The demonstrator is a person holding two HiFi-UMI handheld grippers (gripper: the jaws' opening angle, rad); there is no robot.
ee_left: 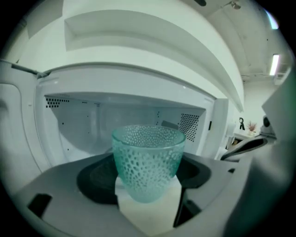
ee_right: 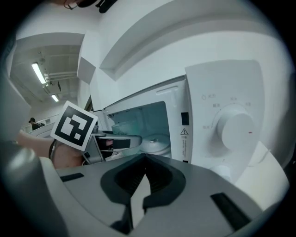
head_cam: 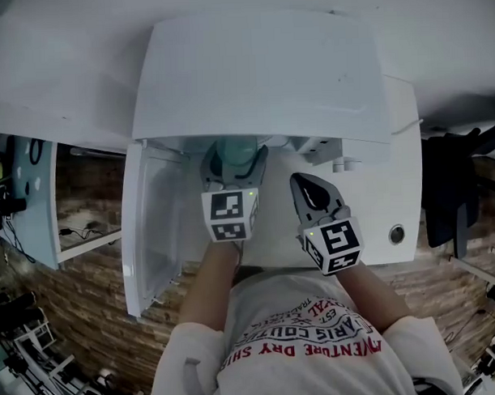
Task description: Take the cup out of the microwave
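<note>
A teal dimpled glass cup (ee_left: 148,159) stands upright between the jaws of my left gripper (ee_left: 148,187), which are shut on its sides, just in front of the open white microwave (ee_left: 138,78). From above, the cup (head_cam: 234,153) and left gripper (head_cam: 234,167) sit at the microwave's mouth. The right gripper view shows the cup (ee_right: 121,127) in the left gripper (ee_right: 118,140) before the cavity. My right gripper (head_cam: 305,182) hovers to the right, shut and empty, facing the control panel (ee_right: 222,102).
The microwave door (head_cam: 151,228) hangs open to the left. A white turntable (ee_right: 155,143) lies inside the cavity. A round dial (ee_right: 236,129) sticks out of the panel. The microwave top (head_cam: 259,79) is white; a wooden floor lies below.
</note>
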